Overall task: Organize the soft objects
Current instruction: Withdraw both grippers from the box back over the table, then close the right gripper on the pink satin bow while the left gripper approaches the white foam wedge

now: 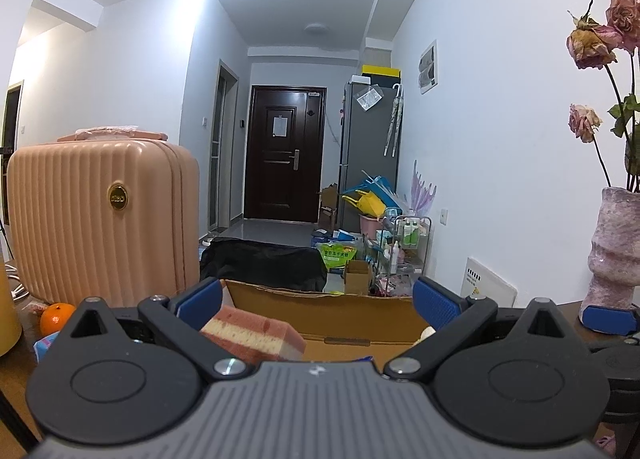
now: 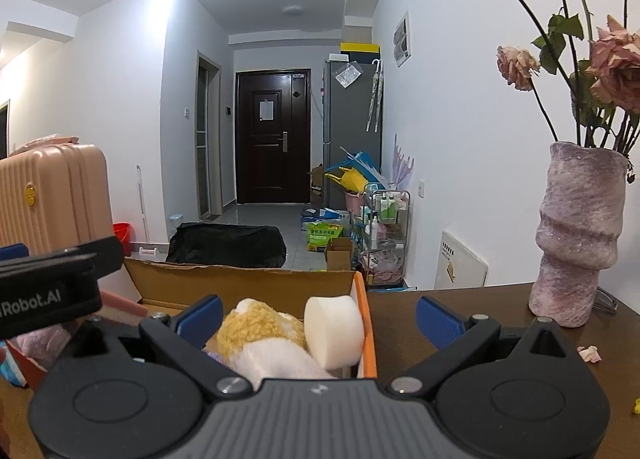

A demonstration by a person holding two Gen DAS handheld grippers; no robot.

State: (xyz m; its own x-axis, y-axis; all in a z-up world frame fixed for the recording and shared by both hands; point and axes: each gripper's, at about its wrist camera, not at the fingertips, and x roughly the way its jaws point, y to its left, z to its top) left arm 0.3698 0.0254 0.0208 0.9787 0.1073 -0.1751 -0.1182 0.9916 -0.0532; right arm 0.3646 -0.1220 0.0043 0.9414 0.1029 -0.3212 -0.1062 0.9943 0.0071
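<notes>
On the table (image 2: 460, 311), both wide tongs (image 1: 318, 301) (image 2: 318, 313) hover over the box (image 2: 240, 283); sponge (image 1: 252, 329) seemingly unheld.

Both wrist views sit low over the desk (image 2: 460, 299), close behind the cardboard box (image 1: 320, 299), facing the hallway's dark door (image 1: 282, 151). The right view sits further right, nearer the vase (image 2: 576, 235). Both share box, suitcase (image 1: 100, 215), door and vase.

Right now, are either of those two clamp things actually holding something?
No. Both are open and empty: the left tool hovers over the striped sponge in the cardboard box, the right tool over the plush toy.
</notes>
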